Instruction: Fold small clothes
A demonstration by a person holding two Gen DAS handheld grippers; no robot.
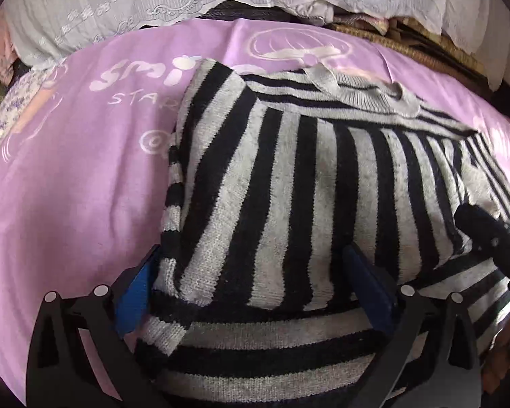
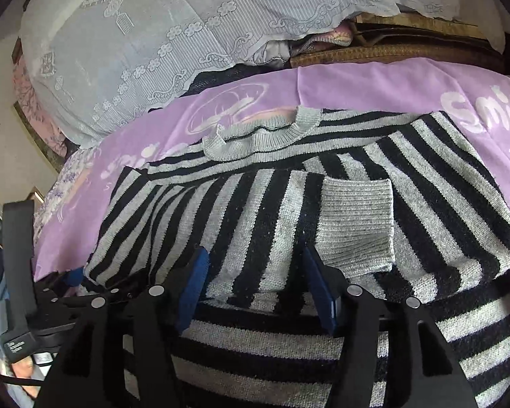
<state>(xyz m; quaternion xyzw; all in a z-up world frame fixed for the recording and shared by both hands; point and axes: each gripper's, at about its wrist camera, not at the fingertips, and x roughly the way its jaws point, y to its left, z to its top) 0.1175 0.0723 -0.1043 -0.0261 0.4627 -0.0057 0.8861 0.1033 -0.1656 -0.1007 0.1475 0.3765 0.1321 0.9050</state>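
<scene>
A black-and-grey striped knit sweater [image 1: 306, 187] lies on a purple blanket [image 1: 68, 187], collar away from me, both sleeves folded in over the body. In the right wrist view the sweater [image 2: 255, 210] shows a grey ribbed cuff [image 2: 357, 221] lying on top. My left gripper [image 1: 255, 289] is open, its blue-padded fingers [image 1: 136, 292] straddling the folded left sleeve near the hem. My right gripper [image 2: 258, 285] is open over the folded sleeves, fingers [image 2: 193, 282] on the fabric. The right gripper also shows at the right edge of the left wrist view [image 1: 493, 238].
A white lace cover [image 2: 153, 34] drapes over piled bedding behind the blanket. A woven mat [image 2: 391, 51] lies at the back right. The purple blanket [image 2: 357, 81] carries white lettering. The left gripper's body [image 2: 17, 272] shows at the left in the right wrist view.
</scene>
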